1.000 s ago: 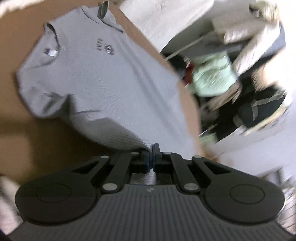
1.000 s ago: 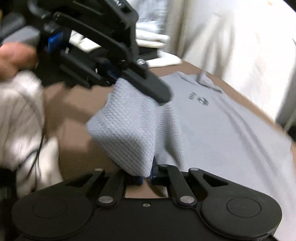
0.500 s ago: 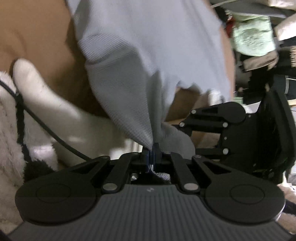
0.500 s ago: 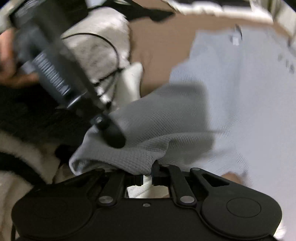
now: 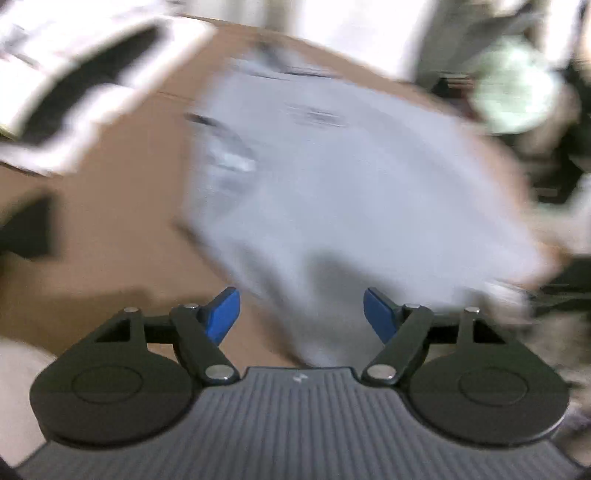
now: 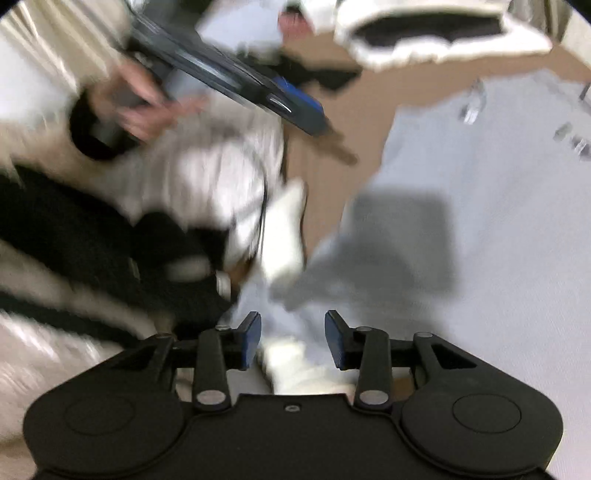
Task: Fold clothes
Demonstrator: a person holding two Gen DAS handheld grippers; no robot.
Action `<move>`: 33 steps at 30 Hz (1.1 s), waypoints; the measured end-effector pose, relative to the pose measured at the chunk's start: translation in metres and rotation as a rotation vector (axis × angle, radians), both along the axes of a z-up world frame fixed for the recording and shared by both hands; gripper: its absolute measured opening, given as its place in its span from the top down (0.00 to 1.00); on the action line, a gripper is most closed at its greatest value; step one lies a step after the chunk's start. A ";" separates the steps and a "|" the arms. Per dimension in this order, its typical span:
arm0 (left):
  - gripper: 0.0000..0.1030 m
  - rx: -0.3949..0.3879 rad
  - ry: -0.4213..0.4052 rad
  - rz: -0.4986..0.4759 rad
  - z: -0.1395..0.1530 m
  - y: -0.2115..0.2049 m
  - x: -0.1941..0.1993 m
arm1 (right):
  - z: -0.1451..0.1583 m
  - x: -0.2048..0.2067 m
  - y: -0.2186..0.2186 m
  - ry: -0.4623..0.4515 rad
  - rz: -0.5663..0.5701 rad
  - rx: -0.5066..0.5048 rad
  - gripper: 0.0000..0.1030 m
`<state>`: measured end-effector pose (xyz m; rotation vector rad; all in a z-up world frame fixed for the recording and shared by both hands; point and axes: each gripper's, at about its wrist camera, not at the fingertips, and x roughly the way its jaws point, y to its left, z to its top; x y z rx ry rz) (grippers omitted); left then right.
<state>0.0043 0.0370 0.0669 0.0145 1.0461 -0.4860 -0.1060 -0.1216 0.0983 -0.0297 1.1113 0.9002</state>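
A light grey T-shirt point(image 5: 351, 192) lies spread on a brown surface point(image 5: 110, 229), blurred by motion in the left wrist view. My left gripper point(image 5: 301, 314) hovers over the shirt's near hem with its jaws opening; the cloth lies beneath, clear of the blue pads. In the right wrist view the same T-shirt point(image 6: 480, 221) fills the right side. My right gripper point(image 6: 292, 339) is above its near edge, its jaws opening too, with cloth below the gap but not pinched. The left gripper point(image 6: 295, 103) shows at the upper left, held in a hand point(image 6: 144, 107).
A white and black garment point(image 6: 439, 33) lies at the brown surface's far edge. The person's pale striped sleeve point(image 6: 207, 177) and dark clothing point(image 6: 92, 236) fill the left of the right wrist view. A pale green item point(image 5: 513, 88) and dark clutter sit beyond the surface's right edge.
Both grippers were shut on the shirt's hem, lifting it. Now both have let go, the jaws stand apart, and the cloth has dropped back onto the surface.
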 end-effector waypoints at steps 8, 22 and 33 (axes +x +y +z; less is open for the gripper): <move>0.27 0.140 0.077 0.093 -0.081 -0.035 0.100 | 0.010 0.099 -0.027 -0.143 -0.357 -0.053 0.52; 0.85 0.202 -0.035 0.046 -0.087 -0.023 0.091 | -0.056 0.201 -0.107 -0.197 -0.911 -0.086 0.52; 0.62 0.083 -0.179 0.124 -0.050 -0.010 0.110 | -0.106 0.201 -0.176 -0.185 -1.037 -0.267 0.52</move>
